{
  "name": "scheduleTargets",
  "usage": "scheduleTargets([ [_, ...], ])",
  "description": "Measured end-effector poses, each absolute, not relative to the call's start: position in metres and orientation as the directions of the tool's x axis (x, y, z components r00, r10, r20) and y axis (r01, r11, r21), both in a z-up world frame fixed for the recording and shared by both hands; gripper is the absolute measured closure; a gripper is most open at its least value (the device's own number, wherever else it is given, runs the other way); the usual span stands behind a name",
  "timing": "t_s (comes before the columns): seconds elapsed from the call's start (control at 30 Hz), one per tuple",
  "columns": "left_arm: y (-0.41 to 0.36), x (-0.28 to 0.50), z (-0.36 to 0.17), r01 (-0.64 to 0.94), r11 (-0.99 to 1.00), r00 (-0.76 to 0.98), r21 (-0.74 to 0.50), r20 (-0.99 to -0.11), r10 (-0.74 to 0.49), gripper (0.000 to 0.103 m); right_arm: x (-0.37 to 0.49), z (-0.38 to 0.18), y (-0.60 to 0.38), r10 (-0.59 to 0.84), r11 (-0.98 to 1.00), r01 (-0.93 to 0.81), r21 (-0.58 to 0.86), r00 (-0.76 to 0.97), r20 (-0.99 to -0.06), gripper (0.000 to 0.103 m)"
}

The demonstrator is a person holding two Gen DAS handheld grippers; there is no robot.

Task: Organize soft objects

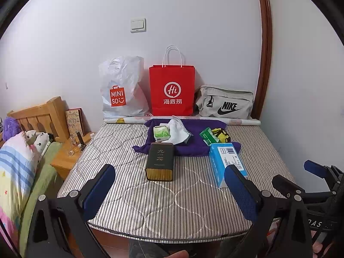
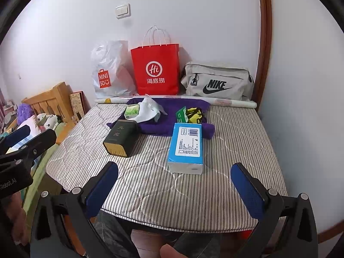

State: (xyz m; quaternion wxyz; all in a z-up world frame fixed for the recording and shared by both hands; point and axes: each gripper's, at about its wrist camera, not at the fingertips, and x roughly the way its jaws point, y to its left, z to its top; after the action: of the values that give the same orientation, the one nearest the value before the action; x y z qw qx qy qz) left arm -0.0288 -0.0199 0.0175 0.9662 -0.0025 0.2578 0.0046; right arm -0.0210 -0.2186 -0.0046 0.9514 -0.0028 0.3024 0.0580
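- Left fingers (image 1: 101, 185) spread wide, nothing between them; left gripper (image 1: 169, 185) hovers over the near edge of the mattress (image 1: 129, 204).
- Right fingers (image 2: 247, 185) likewise wide apart and empty; right gripper (image 2: 174, 182) just beside the left one, also at the near edge.
- Purple cloth (image 1: 193, 146) lies spread at the far half of the mattress, rumpled at its near edge.
- On the cloth: white cloth (image 1: 178, 134) bunched at left-centre, touching a small green-and-white pack (image 1: 161, 133); a green packet (image 1: 207, 136) and a yellow-black item (image 1: 221, 135) at right.
- Dark tin (image 1: 160, 162) lies on its side in front of the cloth, gold end toward the camera, far end overlapping the cloth edge.
- Blue box (image 2: 187, 148) lies flat right of the tin, label up, far end on the cloth.
- Paper roll (image 1: 236, 121) lies along the far edge of the mattress.
- Against the wall behind: white plastic bag (image 1: 122, 90), red paper bag (image 1: 172, 90) upright, grey bag (image 1: 224, 104), left to right.
- Wooden headboard (image 1: 40, 116) and nightstand (image 1: 64, 159) at left.
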Motion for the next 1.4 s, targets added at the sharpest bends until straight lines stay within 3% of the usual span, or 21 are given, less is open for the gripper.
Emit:
scheduleTargets([
  [1.4,-0.0220,-0.0326,0.0189,-0.009,1.000,0.866,-0.003,-0.499,0.006,0.001,-0.0274,0.0016,-0.2177,0.108,0.993,-0.115,0.024,0.814,-0.571,0.000],
])
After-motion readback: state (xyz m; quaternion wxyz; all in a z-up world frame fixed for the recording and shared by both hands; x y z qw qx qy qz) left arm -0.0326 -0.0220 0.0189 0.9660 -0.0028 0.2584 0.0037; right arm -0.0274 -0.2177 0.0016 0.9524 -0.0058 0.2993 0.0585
